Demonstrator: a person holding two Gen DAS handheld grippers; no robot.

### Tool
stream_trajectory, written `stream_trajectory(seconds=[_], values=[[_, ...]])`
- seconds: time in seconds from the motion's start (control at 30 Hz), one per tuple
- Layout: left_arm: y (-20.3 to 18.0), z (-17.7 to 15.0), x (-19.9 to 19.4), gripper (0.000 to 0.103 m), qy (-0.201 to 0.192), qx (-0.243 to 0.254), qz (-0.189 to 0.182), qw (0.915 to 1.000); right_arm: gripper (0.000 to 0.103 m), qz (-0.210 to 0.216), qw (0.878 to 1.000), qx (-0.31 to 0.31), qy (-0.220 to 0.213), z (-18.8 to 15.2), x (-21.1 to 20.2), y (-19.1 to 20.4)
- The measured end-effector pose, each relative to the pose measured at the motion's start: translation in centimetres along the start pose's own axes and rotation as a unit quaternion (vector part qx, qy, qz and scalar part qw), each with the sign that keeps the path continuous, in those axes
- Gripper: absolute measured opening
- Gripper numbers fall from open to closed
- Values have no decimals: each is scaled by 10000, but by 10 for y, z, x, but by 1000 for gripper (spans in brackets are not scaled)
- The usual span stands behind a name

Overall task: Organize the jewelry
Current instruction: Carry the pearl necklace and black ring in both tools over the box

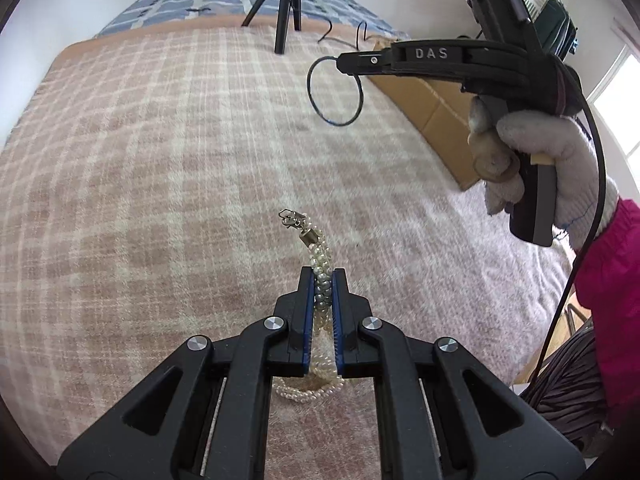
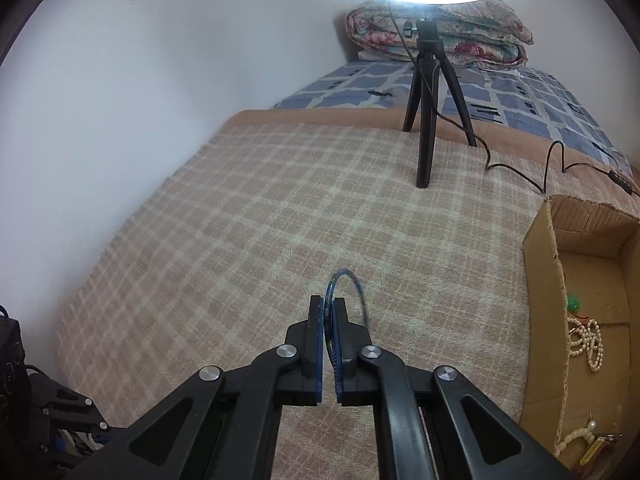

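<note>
1. The left tongs are closed on a pearl bracelet; its clasp end sticks out past the tips, and loose strands hang behind the pads, above the checked blanket on the bed.
2. The right tongs are clamped on a thin dark bangle, whose ring stands out beyond the fingertips.
3. A cardboard box, well to the right of the right tongs, holds more pearl strands.
</note>
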State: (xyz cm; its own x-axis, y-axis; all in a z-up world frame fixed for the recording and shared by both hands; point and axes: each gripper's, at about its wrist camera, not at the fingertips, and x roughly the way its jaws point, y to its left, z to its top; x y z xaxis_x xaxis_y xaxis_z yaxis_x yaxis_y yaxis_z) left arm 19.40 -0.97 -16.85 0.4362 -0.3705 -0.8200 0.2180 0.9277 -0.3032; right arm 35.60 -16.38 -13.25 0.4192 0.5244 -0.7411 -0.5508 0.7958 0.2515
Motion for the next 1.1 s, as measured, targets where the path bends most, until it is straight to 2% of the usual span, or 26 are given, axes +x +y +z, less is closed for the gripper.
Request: stream_trajectory(seconds=[0.17,0.37,0.73,1.1], values=[[0,8,-17,6,-253,-95,-125,9996,1,149,9992,138,-336,8,-26,-1],[-6,19,-33,6,-466,-105,-178,9987,1,69,9977,191,-647,8,-57,-7],[-21,49,-49,6,-813,-42,-298,9962,1,-273,9928,339,-1117,-4,-118,-35],[-48,93,-55,6,-1171,90,-481,9919,1,-632,9880,605,-1274,-30,-158,-75]])
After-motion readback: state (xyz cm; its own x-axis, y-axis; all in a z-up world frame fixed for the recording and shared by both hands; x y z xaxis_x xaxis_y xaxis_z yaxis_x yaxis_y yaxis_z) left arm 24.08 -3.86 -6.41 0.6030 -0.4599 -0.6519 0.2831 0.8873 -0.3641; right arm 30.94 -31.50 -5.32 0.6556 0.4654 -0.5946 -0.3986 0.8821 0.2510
